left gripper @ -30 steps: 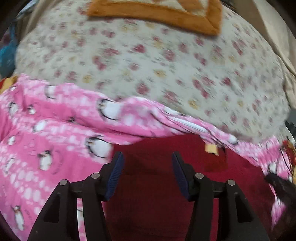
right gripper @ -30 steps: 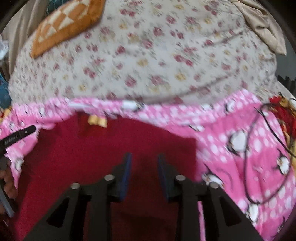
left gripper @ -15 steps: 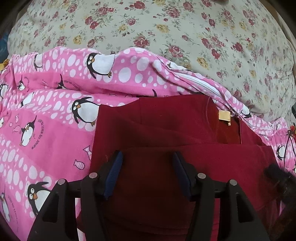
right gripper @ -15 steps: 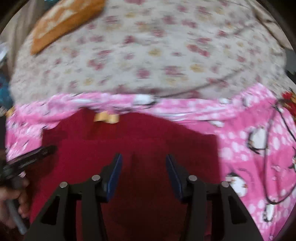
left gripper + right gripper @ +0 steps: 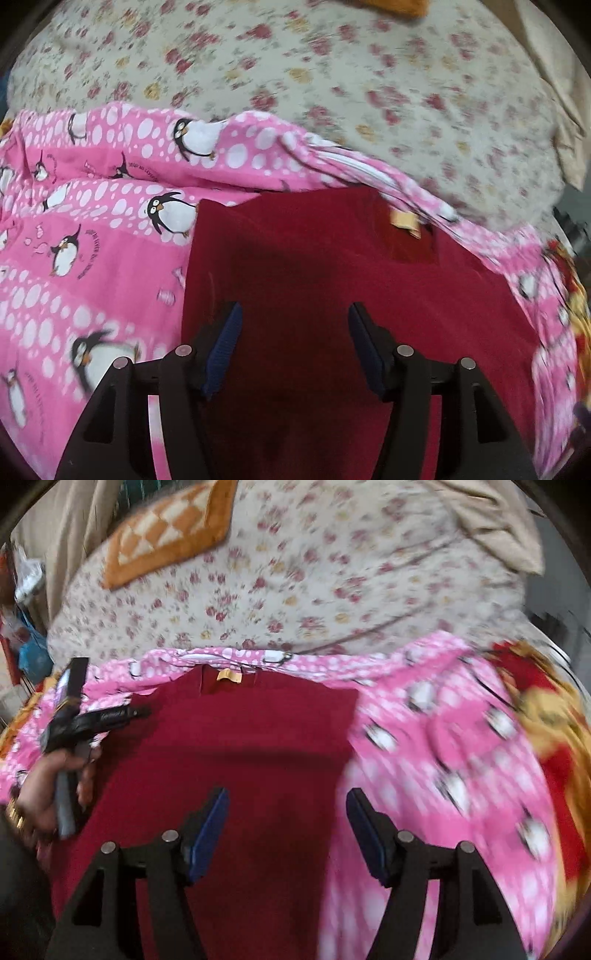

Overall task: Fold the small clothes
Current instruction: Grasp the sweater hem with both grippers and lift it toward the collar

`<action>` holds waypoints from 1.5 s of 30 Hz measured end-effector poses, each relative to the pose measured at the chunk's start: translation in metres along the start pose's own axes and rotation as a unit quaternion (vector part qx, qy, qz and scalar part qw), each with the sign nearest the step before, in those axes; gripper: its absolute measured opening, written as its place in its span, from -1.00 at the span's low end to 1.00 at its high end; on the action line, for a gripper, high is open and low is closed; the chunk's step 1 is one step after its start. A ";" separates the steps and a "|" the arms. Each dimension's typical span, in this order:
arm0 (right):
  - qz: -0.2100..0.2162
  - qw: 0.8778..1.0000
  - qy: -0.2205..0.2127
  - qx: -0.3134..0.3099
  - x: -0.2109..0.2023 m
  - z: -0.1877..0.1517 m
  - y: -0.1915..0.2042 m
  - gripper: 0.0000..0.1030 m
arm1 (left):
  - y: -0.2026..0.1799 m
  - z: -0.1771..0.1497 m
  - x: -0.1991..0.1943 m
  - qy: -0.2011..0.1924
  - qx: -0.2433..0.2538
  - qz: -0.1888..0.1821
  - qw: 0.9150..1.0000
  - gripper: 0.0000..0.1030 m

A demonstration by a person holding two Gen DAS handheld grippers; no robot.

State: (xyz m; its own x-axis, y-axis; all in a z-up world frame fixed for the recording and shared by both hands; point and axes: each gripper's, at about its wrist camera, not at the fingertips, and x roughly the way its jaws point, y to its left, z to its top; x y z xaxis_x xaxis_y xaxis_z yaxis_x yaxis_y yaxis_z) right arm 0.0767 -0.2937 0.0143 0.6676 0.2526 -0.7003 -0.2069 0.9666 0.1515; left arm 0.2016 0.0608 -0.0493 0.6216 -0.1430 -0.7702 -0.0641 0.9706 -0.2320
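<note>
A dark red small garment (image 5: pixel 332 280) lies flat on a pink penguin-print blanket (image 5: pixel 92 258), with a tan label (image 5: pixel 404 223) at its collar on the far side. My left gripper (image 5: pixel 295 328) hovers open over the garment's near left part with nothing between its fingers. In the right wrist view the same garment (image 5: pixel 240 746) and its label (image 5: pixel 229 675) show. My right gripper (image 5: pixel 286 816) is over the garment's right edge, its jaws opening and empty. The left gripper (image 5: pixel 92 716) appears there at the left, held by a hand (image 5: pixel 48 790).
A floral bedsheet (image 5: pixel 295 590) stretches beyond the blanket. An orange checkered cushion (image 5: pixel 166 535) lies at the far left, a beige cloth (image 5: pixel 491 520) at the far right. A red and yellow cartoon blanket (image 5: pixel 546 716) borders the right. Clutter stands off the bed's left edge (image 5: pixel 18 627).
The right gripper's jaws have spread from narrow to wide and it has drawn back and to the right across the red garment. The left gripper has shifted a little; its jaws look much the same.
</note>
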 end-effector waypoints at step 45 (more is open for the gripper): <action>0.269 0.943 0.067 0.187 -0.042 -0.181 -0.037 -0.01 | 0.049 -0.244 -0.159 0.095 -0.092 -0.201 0.970 -0.14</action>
State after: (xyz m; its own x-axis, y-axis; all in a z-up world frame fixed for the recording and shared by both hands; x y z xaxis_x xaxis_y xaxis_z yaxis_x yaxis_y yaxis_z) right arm -0.0731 -0.3485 -0.0876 0.4367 0.7267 -0.5302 -0.2067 0.6547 0.7271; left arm -0.0910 0.0837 -0.0833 0.4708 -0.5540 -0.6866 0.0043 0.7797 -0.6261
